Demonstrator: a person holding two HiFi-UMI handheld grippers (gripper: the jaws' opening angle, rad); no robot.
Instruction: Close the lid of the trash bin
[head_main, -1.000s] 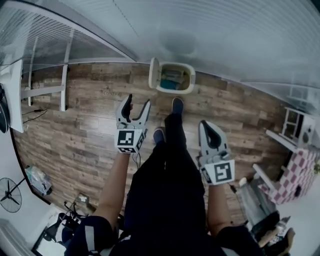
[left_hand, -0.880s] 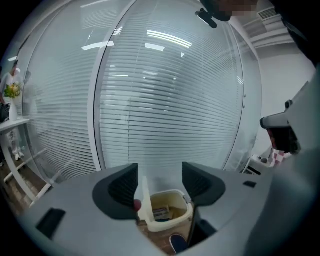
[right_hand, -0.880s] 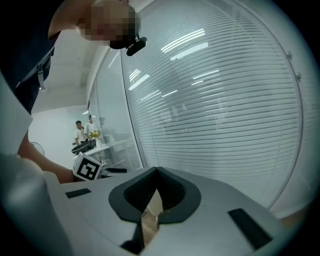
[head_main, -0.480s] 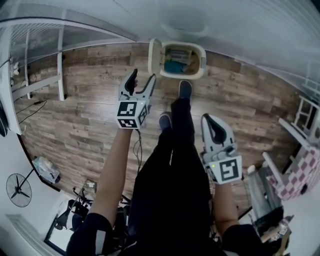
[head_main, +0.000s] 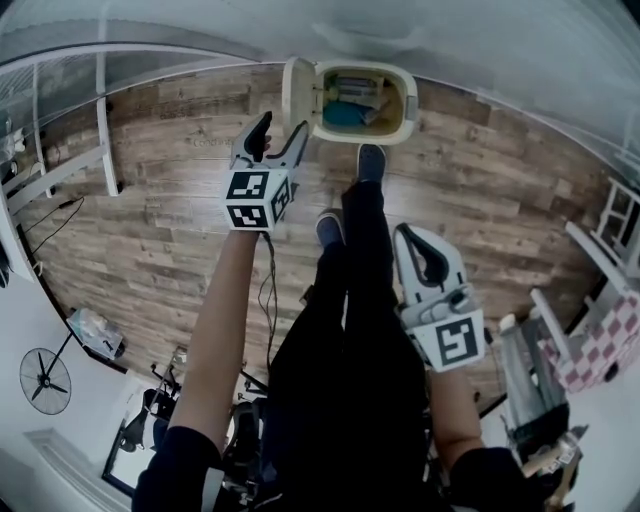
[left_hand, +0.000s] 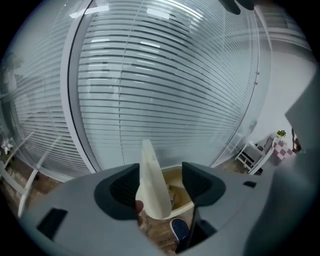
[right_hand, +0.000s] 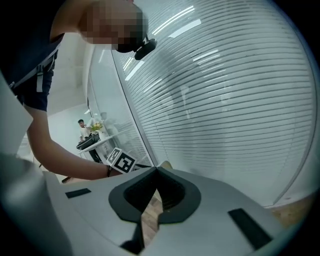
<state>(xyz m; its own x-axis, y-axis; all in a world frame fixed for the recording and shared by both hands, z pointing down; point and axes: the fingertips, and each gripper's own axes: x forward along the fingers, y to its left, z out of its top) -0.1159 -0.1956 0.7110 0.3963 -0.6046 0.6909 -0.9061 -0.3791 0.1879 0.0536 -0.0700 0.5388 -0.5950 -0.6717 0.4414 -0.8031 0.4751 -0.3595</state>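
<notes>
Cream plastic trash bin (head_main: 408, 108) open at the far edge of the wooden floor (head_main: 170, 210), under the slatted glass wall.

Its lid (head_main: 296, 95) stands upright on the bin's left side, just beyond the left gripper (head_main: 281, 126), whose jaws are spread; seen along them, the lid's edge sits in the gap. The right gripper (head_main: 408, 236) hangs well back by the person's leg, jaws pressed together on nothing. A blue shoe (head_main: 371, 160) is just short of the bin.

Brown wood-plank floor (head_main: 170, 230) bounded by glass wall with white horizontal blinds (left_hand: 165, 80) (brightly lit); black pedestal fan (head_main: 45, 381) seen at left.
</notes>
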